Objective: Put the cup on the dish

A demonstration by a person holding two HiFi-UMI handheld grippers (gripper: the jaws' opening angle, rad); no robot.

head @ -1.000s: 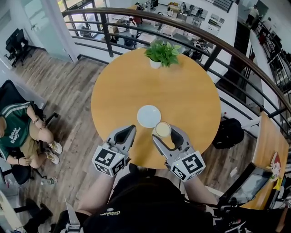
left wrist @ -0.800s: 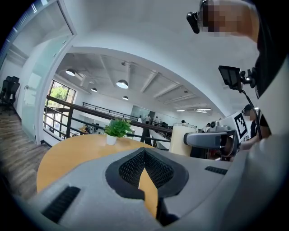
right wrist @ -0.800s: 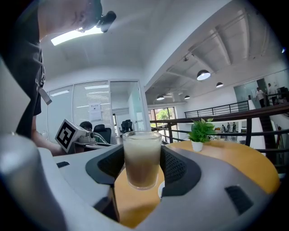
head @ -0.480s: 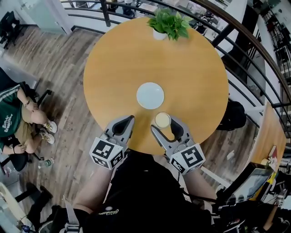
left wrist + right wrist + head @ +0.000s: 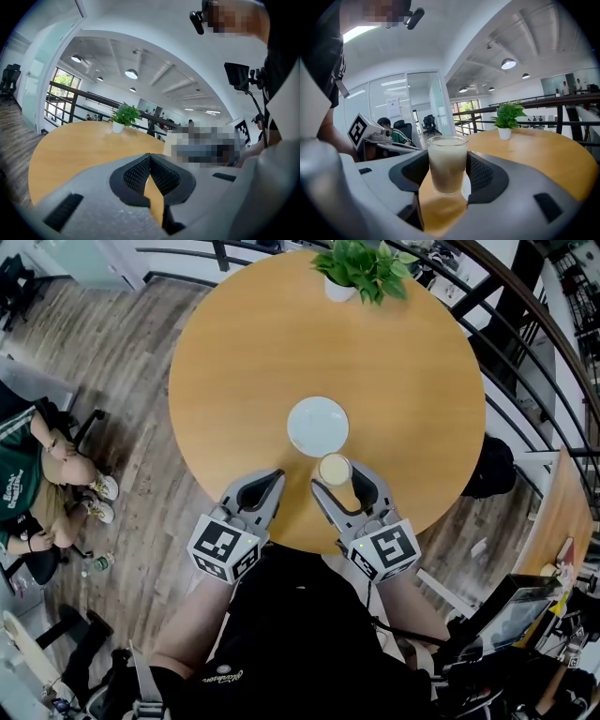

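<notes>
Head view: round wooden table [image 5: 244, 352], white dish [image 5: 317, 426] near centre. The cup [image 5: 335, 469], a glass of milky drink, is at the dish's 5 o'clock, just beside its rim, not on it. Right gripper [image 5: 337, 479] is clamped around the cup. Left gripper [image 5: 272, 482] is at the dish's 7 o'clock, holding nothing. Potted plant [image 5: 361, 263] at the table's 12 o'clock edge.

Left gripper view: we see the jaws closed tip to tip, with only bare table [image 5: 79, 145] below; plant [image 5: 124, 115] at 11 o'clock.

Right gripper view: both pads press the cup [image 5: 446, 161] sides. We can't tell whether its base touches the wood. A sliver of dish [image 5: 465, 187] shows behind it at 4 o'clock.
</notes>
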